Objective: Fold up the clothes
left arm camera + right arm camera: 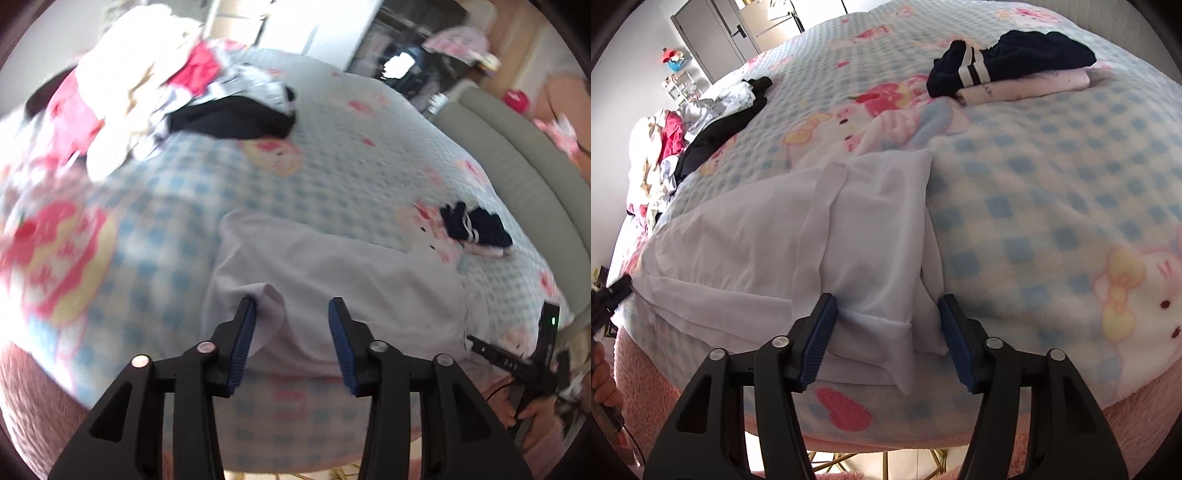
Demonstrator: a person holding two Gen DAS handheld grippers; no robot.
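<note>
Two grippers work at the near edge of a bed, both with jaws spread and nothing pinched. The left gripper (291,306) stands over a raised fold of the white garment (332,280); its left pad touches that fold, the right pad is clear of it. The right gripper (888,302) straddles the garment's (798,240) folded near corner, cloth lying between the pads without being pressed.

Surroundings: the garment lies flat on a fleece blanket (1052,206), blue-and-white checked with pink cartoon prints, soft and napped. A dark sock with white stripes (964,74) rests on a pale pink folded item (1027,86), well apart from the garment toward the far right. A loose heap of clothes (147,81), cream, red and grey, sits at the far left with a black garment (232,120) just beside it. Neither obstructs the grippers.

Materials: the white garment is thin, smooth woven cloth with a stitched seam strip and layered hems at the near side. Gripper pads are blue and ribbed on black frames.

Edges: the garment's near hem runs close to the blanket's edge, where pink plush bedding (639,391) shows below. Open blanket lies beyond and to the right of the garment. The left view is motion-blurred at its left side.
</note>
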